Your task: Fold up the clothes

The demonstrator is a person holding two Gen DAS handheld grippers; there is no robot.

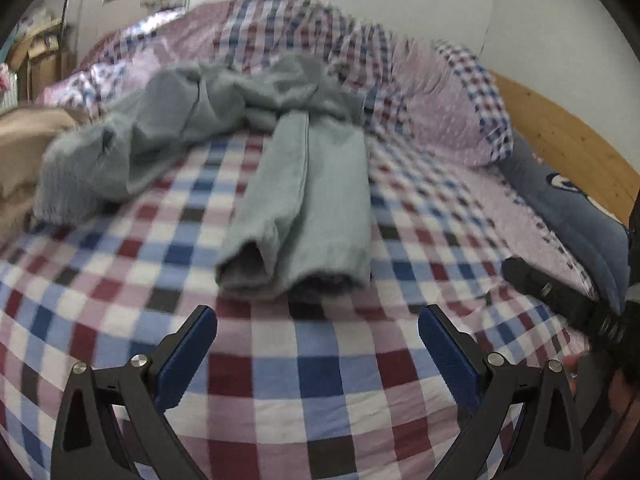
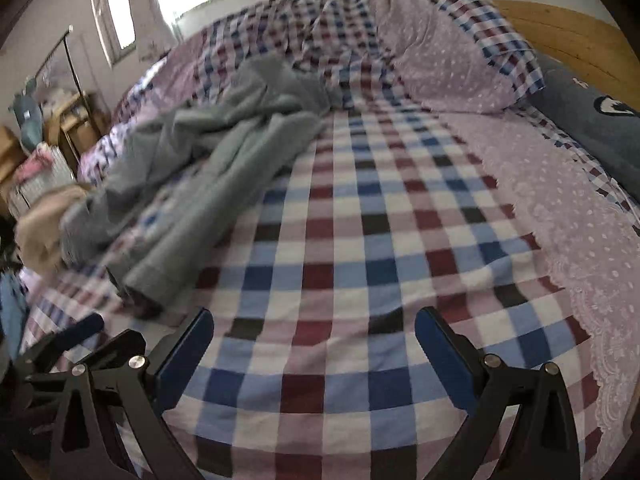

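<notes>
Over the checked bedsheet (image 1: 320, 380), the left gripper (image 1: 318, 342) is hanging with its two blue fingers (image 1: 188, 356) spread wide apart, holding nothing and touching nothing. Just ahead of it, the gray pants (image 1: 304, 184) are lying on the bed, with the two leg ends pointing at the gripper and the top part bunched up in a soft, wrinkly heap farther back. Between the fingers and the leg ends, a strip of flat sheet is sitting bare. Off to the side, the right gripper (image 2: 314, 340) is also hanging wide open above the sheet, gripping nothing, and the gray pants (image 2: 208, 152) are lying to its left, well apart from its fingers (image 2: 444, 356). In front of it, a big flat patch of red, blue and white squares is stretching out with lots of room. Along the right side, a purple cover with white dots and a lacy edge (image 2: 576, 216) is running down the bed. Farther back, a puffy dotted pillow (image 2: 440, 60) is leaning near the wooden headboard (image 2: 568, 36), and a dark blue cushion (image 2: 592, 120) is resting beside it. At the left edge, a tan cloth (image 1: 20, 152) is piling up.
</notes>
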